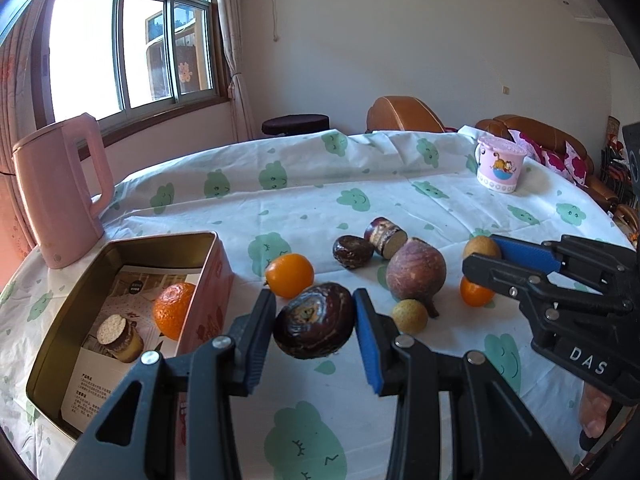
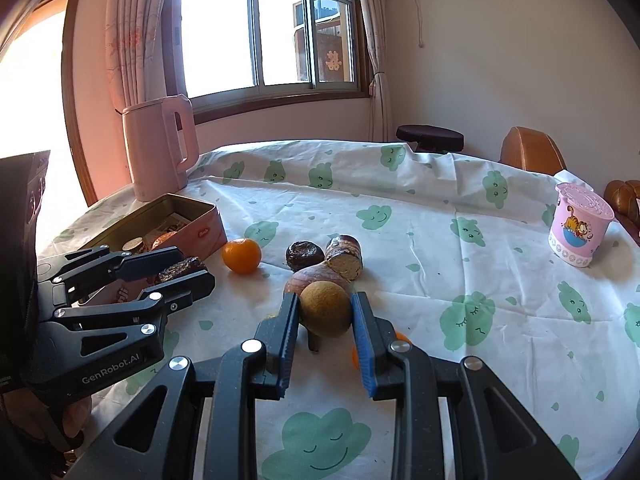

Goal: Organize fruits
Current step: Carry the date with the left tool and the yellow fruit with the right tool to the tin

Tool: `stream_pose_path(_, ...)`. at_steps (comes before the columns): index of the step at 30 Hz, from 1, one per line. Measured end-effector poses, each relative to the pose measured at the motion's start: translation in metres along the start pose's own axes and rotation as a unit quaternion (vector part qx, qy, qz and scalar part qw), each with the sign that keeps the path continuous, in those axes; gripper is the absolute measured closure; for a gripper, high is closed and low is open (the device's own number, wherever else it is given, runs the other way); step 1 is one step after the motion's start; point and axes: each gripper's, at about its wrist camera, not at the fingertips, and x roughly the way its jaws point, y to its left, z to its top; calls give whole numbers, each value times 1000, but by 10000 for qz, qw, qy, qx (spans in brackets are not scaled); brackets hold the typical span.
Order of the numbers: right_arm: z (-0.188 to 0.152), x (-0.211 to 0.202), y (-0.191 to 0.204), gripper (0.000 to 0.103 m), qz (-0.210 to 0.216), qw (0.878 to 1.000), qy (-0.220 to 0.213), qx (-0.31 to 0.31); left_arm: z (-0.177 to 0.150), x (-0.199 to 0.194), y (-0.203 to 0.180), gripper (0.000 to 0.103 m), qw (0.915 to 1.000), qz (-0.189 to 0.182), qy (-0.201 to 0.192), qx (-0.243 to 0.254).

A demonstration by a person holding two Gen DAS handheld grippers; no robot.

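Note:
My left gripper (image 1: 315,320) is shut on a dark brown round fruit (image 1: 314,321), held above the cloth just right of the open pink tin (image 1: 120,246). The tin holds an orange (image 1: 173,315) and a cut brown piece (image 1: 116,336). My right gripper (image 2: 325,314) is shut on a small tan round fruit (image 2: 325,309), lifted above the purple-red fruit (image 2: 310,278). On the table lie an orange (image 1: 289,275), another dark fruit (image 1: 353,251), a cut brown piece (image 1: 385,237), the purple-red fruit (image 1: 416,269), a small tan fruit (image 1: 409,316) and a small orange (image 1: 474,292).
A pink kettle (image 1: 64,188) stands behind the tin at the table's left edge. A pink cartoon cup (image 1: 499,164) stands at the far right. Brown leather chairs (image 1: 404,114) and a dark stool (image 1: 295,124) stand beyond the table.

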Motion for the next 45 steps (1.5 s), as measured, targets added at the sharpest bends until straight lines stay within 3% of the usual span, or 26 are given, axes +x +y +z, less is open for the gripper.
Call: stream_pose_path(45,-3,-34,3,74,-86,9956,-928,-129,-3,-31,6,62,9952,415,-861,-193)
